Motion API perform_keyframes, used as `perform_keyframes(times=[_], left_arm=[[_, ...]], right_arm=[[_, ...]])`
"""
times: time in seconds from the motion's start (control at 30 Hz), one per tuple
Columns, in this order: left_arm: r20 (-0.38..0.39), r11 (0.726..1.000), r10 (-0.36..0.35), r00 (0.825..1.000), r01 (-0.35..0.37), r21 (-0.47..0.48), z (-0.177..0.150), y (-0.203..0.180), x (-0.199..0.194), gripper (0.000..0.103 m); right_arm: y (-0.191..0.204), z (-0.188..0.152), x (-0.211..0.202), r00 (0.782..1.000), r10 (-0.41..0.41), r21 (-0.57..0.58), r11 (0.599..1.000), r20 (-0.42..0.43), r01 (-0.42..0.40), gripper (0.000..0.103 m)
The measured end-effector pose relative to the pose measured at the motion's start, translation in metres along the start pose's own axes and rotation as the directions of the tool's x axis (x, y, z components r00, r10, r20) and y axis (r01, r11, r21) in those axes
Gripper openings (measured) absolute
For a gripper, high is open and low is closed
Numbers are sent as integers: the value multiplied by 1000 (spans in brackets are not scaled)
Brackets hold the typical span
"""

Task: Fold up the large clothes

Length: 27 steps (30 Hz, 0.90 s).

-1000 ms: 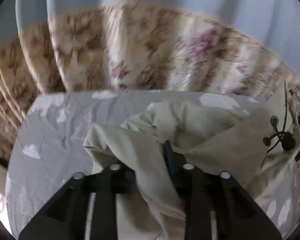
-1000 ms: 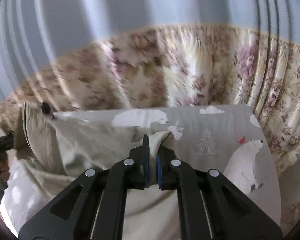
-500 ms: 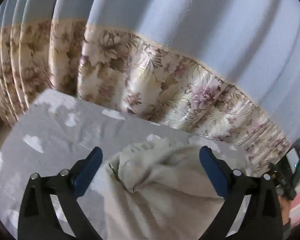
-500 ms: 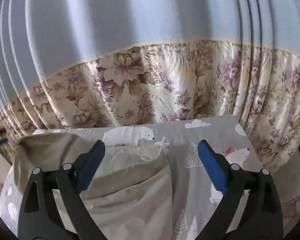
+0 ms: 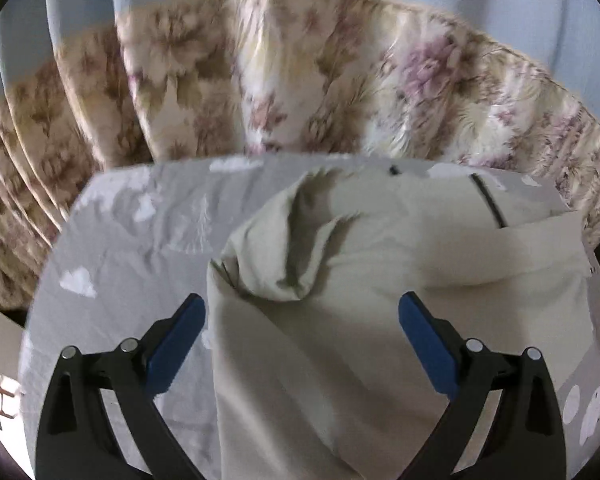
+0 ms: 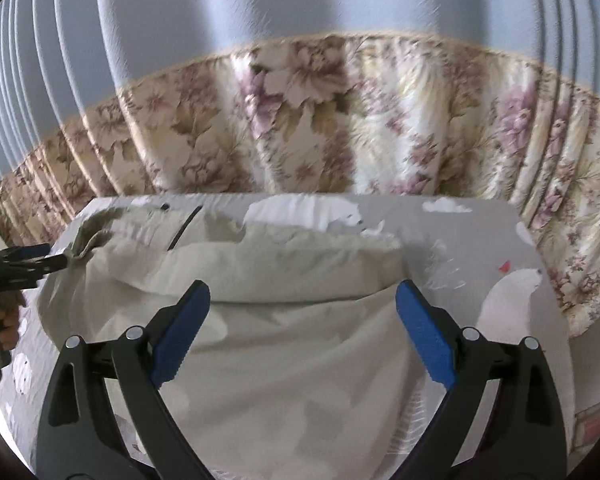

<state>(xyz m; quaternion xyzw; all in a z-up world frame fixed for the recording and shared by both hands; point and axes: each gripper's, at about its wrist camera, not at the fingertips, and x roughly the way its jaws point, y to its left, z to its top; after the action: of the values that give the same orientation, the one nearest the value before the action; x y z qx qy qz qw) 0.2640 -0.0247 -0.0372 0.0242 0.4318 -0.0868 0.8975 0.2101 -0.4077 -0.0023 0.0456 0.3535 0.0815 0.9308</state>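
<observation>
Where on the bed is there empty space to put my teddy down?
Two bare patches show on the grey bed sheet. One lies to the left of the beige garment, out to the bed's left edge. The other lies to its right, around the printed polar bear, up to the floral curtain. The middle is crowded: the garment fills it, with both grippers open above it.

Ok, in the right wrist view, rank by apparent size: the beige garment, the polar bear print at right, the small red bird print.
Largest to smallest, as seen:
1. beige garment, though nearness to the camera inflates it
2. polar bear print
3. red bird print, a tiny speck

All lie on the grey bedsheet.
</observation>
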Motion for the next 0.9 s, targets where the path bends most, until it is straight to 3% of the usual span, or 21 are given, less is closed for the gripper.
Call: perform_keyframes(times=[0.1, 0.2, 0.23, 0.37, 0.47, 0.53, 0.6, 0.7, 0.77, 0.9], left_arm=[[-50, 1000, 11, 999, -11, 10, -1, 5, 21, 97], [-66, 993, 116, 991, -115, 21, 6, 12, 39, 97], [-51, 988, 156, 986, -157, -7, 13, 19, 41, 97], [32, 964, 220, 975, -212, -162, 38, 56, 35, 97], [78, 921, 322, 944, -293, -256, 52, 83, 27, 97], [75, 899, 344, 936, -305, -315, 57, 102, 21, 97], [72, 904, 298, 952, -257, -343, 58, 111, 15, 97], [95, 939, 199, 975, -162, -304, 54, 98, 2, 97], [90, 977, 116, 989, -98, -187, 48, 63, -1, 97], [47, 997, 44, 998, -41, -64, 36, 11, 8, 97]], right_arm=[[4, -2, 7, 1000, 8, -7, 1000, -11, -8, 94], [2, -1, 11, 1000, 9, 4, 1000, -7, -9, 94], [2, 0, 13, 1000, 9, 8, 1000, -9, -9, 94], [0, 0, 20, 1000, -7, 2, 1000, -22, 7, 94], [-4, 0, 25, 999, -28, 7, 1000, -27, 28, 95], [-7, 1, 27, 999, -32, 18, 999, -28, 32, 95], [-8, 4, 28, 999, -29, 18, 999, -25, 30, 95], [-4, 10, 36, 999, -10, 18, 1000, -31, 10, 95], [1, 13, 44, 999, 13, 19, 1000, -46, -12, 95], [17, 18, 68, 996, 38, 15, 999, -86, -37, 95]])
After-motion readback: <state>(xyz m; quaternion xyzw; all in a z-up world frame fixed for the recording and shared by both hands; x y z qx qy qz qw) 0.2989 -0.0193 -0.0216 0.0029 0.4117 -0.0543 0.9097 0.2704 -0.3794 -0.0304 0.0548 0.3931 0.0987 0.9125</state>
